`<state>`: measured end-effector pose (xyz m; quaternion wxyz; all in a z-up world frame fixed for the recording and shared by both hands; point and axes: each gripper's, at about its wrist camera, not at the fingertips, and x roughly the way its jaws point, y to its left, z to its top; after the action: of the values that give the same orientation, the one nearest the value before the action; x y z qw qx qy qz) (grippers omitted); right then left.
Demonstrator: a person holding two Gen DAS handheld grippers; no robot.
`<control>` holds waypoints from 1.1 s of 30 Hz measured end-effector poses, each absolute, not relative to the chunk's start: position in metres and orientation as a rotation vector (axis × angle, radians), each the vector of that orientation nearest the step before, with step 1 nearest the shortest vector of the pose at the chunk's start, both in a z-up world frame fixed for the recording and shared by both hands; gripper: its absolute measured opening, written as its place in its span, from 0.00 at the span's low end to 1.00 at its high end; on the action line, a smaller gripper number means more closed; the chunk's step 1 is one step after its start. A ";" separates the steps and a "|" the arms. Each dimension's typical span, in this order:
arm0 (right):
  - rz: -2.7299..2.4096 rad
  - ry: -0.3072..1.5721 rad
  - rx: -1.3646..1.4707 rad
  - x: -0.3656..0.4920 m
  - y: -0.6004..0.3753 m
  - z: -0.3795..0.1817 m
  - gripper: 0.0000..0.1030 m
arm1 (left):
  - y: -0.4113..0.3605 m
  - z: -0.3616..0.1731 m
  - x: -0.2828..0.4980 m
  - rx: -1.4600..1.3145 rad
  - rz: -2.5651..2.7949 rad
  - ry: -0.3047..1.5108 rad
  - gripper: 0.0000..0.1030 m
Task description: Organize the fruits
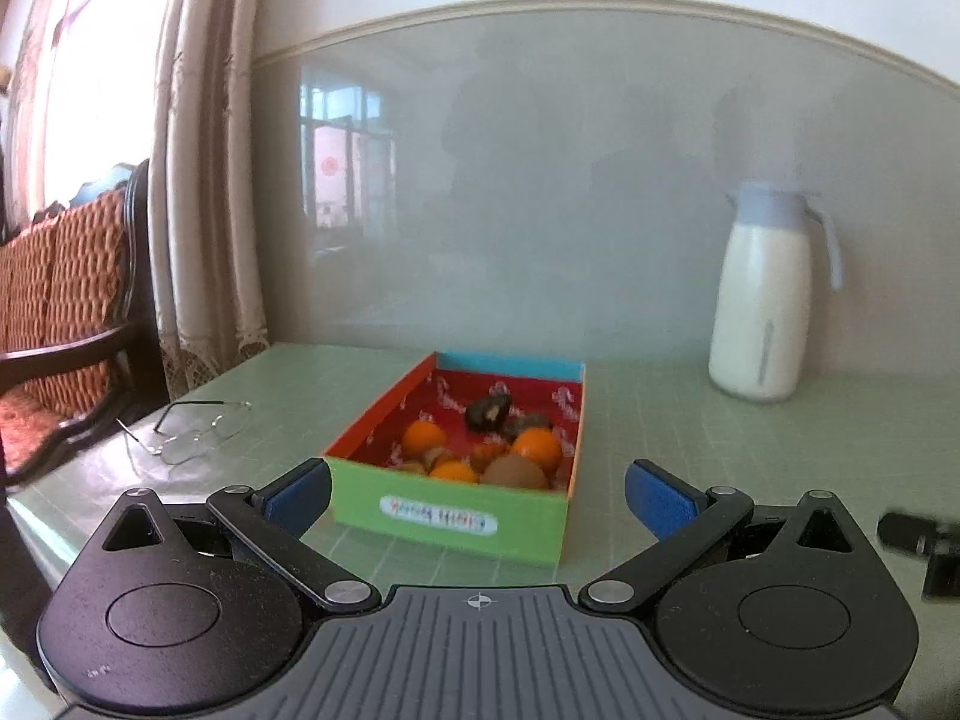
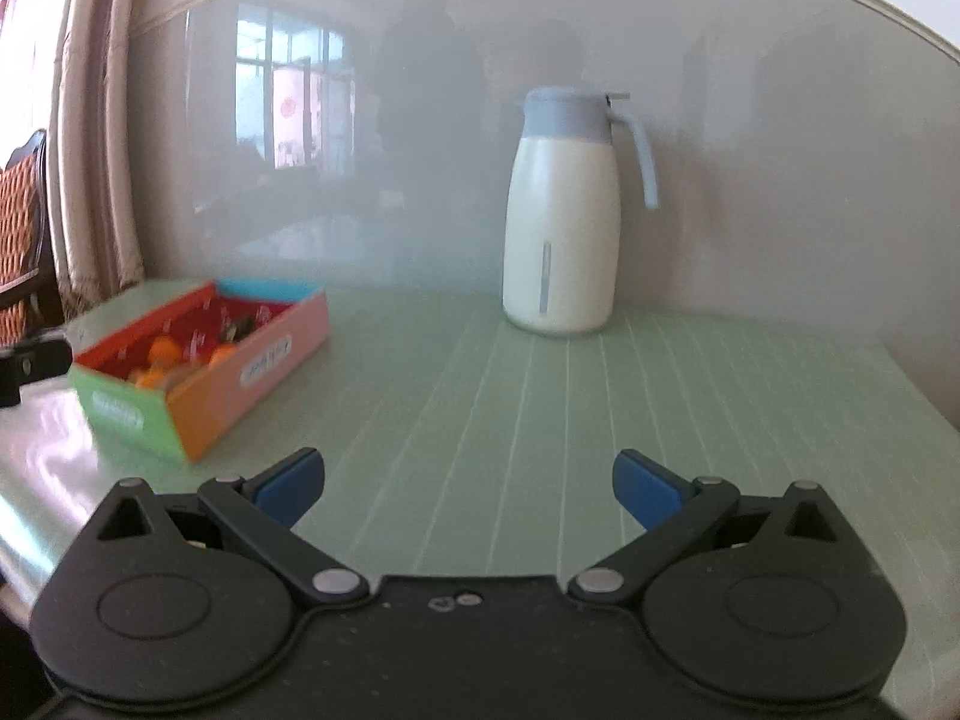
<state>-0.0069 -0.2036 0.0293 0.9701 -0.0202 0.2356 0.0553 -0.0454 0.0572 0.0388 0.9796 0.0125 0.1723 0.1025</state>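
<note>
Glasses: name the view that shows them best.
Left wrist view: the glasses lie in plain sight on the table, left of the box. The right wrist view does not show them.

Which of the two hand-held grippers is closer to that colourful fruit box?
Left. The left hand-held gripper faces the fruit box head-on, jaws open. The right hand-held gripper sits further off, box to its left.
</note>
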 end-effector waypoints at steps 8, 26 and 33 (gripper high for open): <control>0.103 0.429 -0.084 -0.008 -0.196 0.040 1.00 | 0.067 0.034 -0.065 0.021 0.192 0.349 1.00; 0.079 0.428 -0.136 0.003 -0.190 0.021 1.00 | 0.062 0.019 -0.057 -0.035 0.173 0.304 1.00; 0.084 0.434 -0.132 0.003 -0.190 0.020 1.00 | 0.062 0.019 -0.057 -0.035 0.171 0.304 1.00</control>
<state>0.0030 -0.1897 0.0204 0.9735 -0.0656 0.2152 0.0414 -0.0572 0.0624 0.0192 0.9847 -0.0174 0.1510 0.0853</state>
